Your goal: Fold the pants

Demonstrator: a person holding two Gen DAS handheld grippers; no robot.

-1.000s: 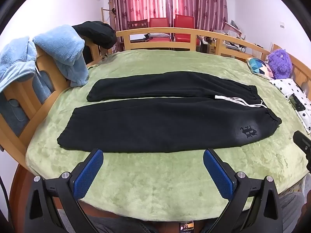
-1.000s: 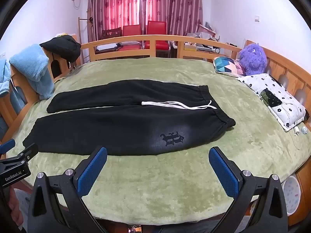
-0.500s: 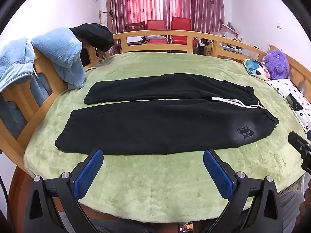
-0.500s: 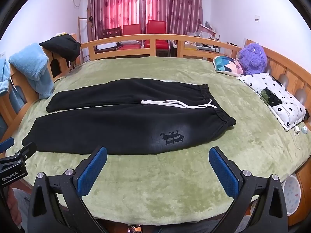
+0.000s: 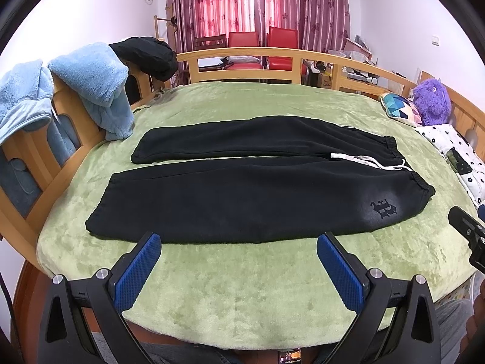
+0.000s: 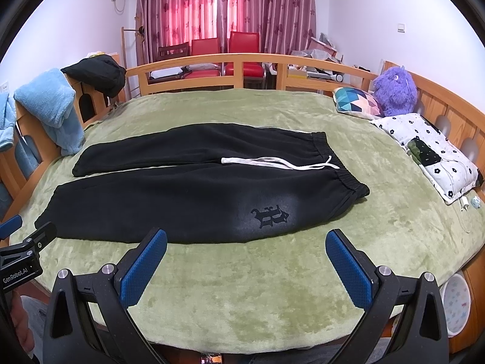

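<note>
The left gripper [image 5: 238, 256] hangs over the near edge of the green plush blanket [image 5: 242, 297], its blue-padded jaws spread wide with nothing between them. The right gripper [image 6: 246, 253] sits the same way further toward the waist end, jaws wide apart and empty, above bare blanket.

Just ahead of both grippers' fingertips lie the black sweatpants [image 5: 242, 200], spread flat across the bed with the two legs side by side. The near leg's long edge runs right in front of the pads without touching them. The cuffs point off to the left of the left gripper; the elastic waistband [image 6: 342, 170] lies ahead and to the right of the right gripper. A dark printed logo [image 6: 269, 216] marks the near leg close to the waist, and a white drawstring [image 6: 272, 162] trails across the top.

Beyond the pants, blue fleece garments [image 5: 97, 88] hang over the wooden bed rail [image 5: 242, 53] to the left. Far right sit a patterned cushion [image 6: 356, 103] and a purple plush toy [image 6: 394, 91].
</note>
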